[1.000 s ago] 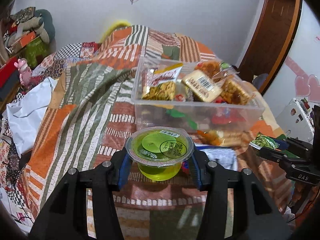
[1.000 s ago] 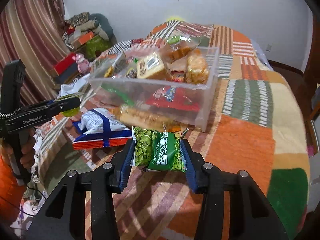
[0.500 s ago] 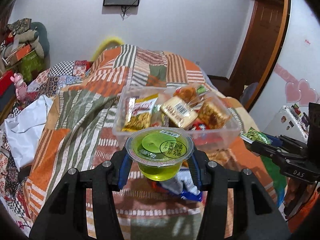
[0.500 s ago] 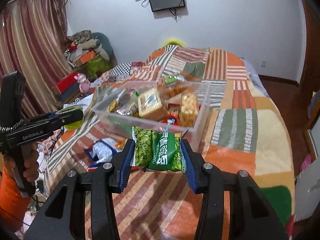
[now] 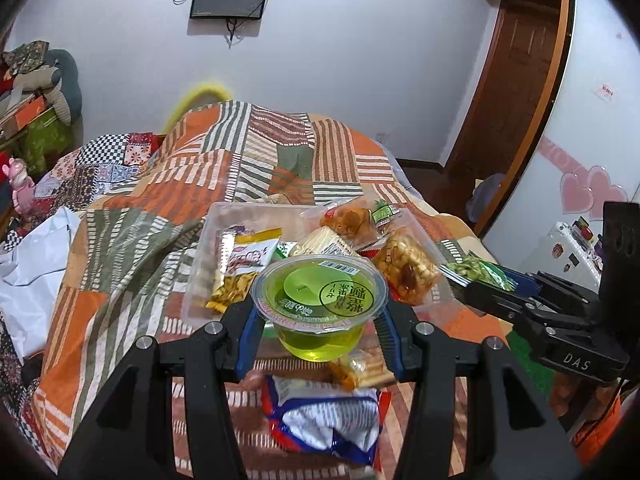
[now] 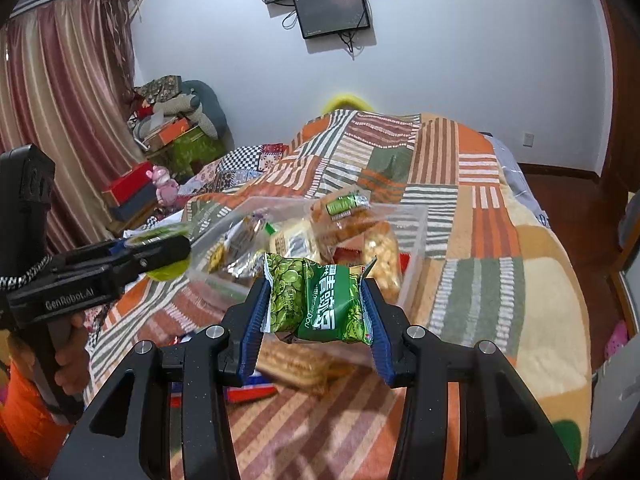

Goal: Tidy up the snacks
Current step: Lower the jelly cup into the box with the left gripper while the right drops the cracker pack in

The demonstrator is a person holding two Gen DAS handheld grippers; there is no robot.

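My left gripper (image 5: 319, 326) is shut on a green jelly cup (image 5: 320, 304) and holds it in the air just short of the clear plastic bin (image 5: 208, 236). The bin holds several snack packets. My right gripper (image 6: 316, 312) is shut on a green pea snack packet (image 6: 316, 300), raised in front of the bin (image 6: 416, 256). Each gripper shows in the other's view: the right one (image 5: 460, 280) at the bin's right side, the left one (image 6: 176, 248) at its left side.
A blue-and-white snack bag (image 5: 324, 420) and a small orange-filled packet (image 5: 352, 368) lie on the patchwork bedspread (image 5: 132, 248) below my left gripper. A cracker packet (image 6: 296, 364) lies under my right gripper. Boxes and a pink toy (image 6: 164, 188) stand by the curtain at left.
Both grippers have risen with their snacks and tilted up, so the bin now sits lower and farther in both views. Both grips are unchanged.
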